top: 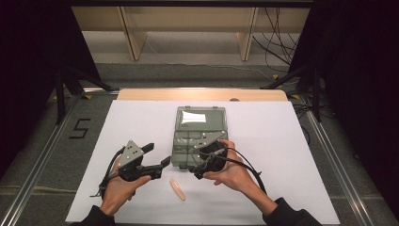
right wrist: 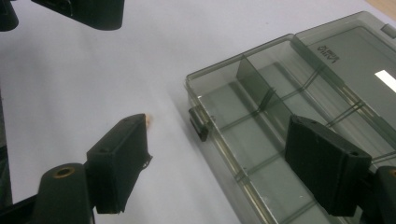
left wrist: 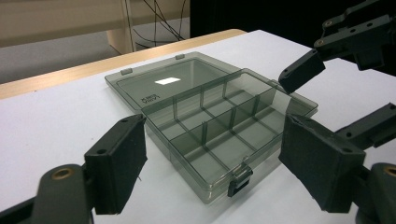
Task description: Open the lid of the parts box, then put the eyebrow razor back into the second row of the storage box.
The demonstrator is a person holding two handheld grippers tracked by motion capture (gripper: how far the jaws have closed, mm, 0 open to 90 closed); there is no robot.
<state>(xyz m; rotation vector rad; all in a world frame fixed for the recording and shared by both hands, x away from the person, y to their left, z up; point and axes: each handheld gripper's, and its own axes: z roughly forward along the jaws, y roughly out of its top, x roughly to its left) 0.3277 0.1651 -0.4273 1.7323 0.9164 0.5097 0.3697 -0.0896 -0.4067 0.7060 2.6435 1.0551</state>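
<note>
The right tongs stood wide and empty over the open smoky-grey plastic compartment box. The small peach rubber finger-shaped piece lay on the white bench just beside the box; best to swing back and straddle it squarely. The left tongs were wide too.

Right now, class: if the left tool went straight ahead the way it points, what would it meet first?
Most likely the open compartment box, probably its near latch edge; the left tool is open and holds nothing. Depth is unclear.
</note>
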